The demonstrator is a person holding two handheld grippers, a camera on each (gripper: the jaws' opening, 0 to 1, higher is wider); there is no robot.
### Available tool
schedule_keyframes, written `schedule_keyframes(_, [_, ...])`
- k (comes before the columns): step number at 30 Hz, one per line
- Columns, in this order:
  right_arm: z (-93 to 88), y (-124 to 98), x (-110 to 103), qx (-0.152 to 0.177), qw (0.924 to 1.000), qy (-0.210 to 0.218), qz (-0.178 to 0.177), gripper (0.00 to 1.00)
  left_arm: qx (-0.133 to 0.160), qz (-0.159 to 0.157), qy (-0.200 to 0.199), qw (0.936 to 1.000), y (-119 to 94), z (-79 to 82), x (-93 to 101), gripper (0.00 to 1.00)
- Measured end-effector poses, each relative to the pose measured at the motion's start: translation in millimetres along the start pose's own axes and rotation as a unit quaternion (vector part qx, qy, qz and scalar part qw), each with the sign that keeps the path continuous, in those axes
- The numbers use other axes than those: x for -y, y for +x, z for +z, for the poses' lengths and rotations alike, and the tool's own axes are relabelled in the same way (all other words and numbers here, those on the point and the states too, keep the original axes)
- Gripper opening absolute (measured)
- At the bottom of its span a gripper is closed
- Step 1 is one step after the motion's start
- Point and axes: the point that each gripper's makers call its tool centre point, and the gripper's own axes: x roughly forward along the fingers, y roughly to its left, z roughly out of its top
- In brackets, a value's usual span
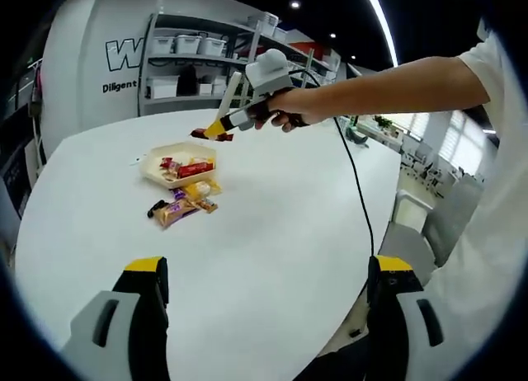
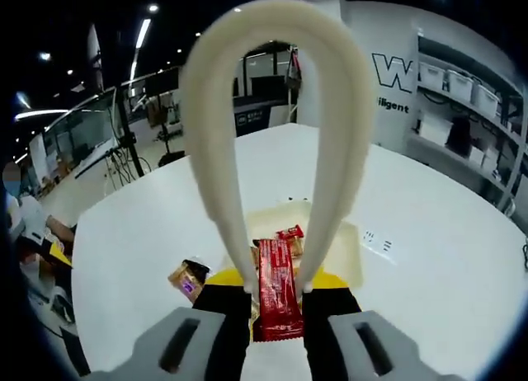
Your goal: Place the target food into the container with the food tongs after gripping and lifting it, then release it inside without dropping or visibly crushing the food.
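My right gripper [image 2: 276,284] is shut on cream food tongs [image 2: 216,150], whose two arms pinch a red snack bar [image 2: 277,297]. The bar hangs in the air over a cream container [image 2: 353,251] that holds several wrapped snacks [image 2: 290,232]. In the left gripper view, a person's hand holds that right gripper [image 1: 219,129] with the bar [image 1: 206,135] just beyond the container [image 1: 157,160], above the white table. My left gripper [image 1: 271,270] stands open near the table's front edge, with nothing between its jaws.
Loose wrapped snacks [image 1: 183,206] lie on the round white table [image 1: 272,216] just in front of the container; one brown snack [image 2: 188,279] lies to its left in the right gripper view. A black cable [image 1: 356,183] trails off the table's right side. Shelves with bins [image 1: 190,63] stand behind.
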Motion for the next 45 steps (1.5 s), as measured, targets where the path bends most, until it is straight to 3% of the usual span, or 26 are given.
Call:
schedule_keyframes(11, [-2.4,8.9,-0.2,-0.01,0.9999,0.004,-0.004,0.17,-0.001,-0.001,0.003,1.0,-1.2,2.8,-4.1,0.99])
schedule_keyframes(30, [-23.9,40.7,-18.2,-0.045,0.9989,-0.003,0.011,0.17,-0.01,0.004,-0.002,0.9999,-3.2,-2.4,-10.8,0.99])
schedule_keyframes(45, [-36.4,53.2,-16.3,-0.061,0.9979,-0.014,0.015,0.18,-0.016,0.006,-0.009,0.9998,2.1,-6.3,-14.4,0.99])
